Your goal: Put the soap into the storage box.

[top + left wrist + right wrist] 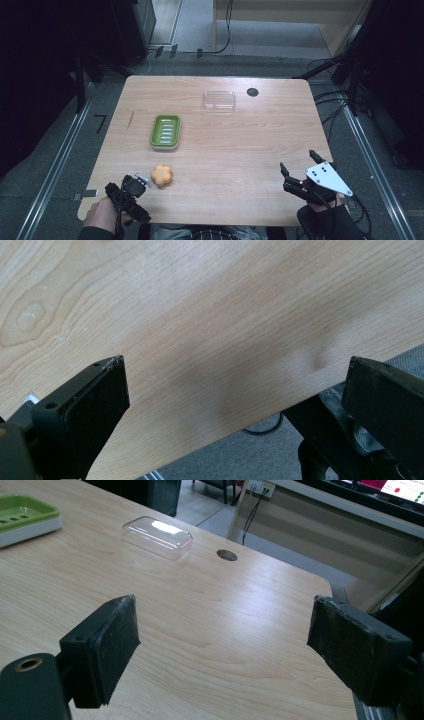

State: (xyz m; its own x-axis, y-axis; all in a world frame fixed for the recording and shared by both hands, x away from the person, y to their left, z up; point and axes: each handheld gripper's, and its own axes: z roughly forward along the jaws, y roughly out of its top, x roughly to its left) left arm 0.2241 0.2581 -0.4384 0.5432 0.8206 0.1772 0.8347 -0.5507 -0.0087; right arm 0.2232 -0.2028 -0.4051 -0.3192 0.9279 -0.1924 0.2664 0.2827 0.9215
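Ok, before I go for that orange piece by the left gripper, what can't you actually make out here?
- Orange piece: high view, too small to tell what it is.
- Left gripper: high view, dark against the hand; the left gripper view shows its jaws wide apart.
- Clear lid: right gripper view, see-through; contents unclear.
- Green dish: cut off by the left edge.

Light wood-grain surface (240, 150) with rounded corners. Sitting on it: a green soap dish (165, 131) left of the middle, an orange flower-shaped thing (161, 175) nearer the front edge, and a clear plastic lid (219, 100) toward the far side, just beside a small dark round hole (252, 92) in the top.
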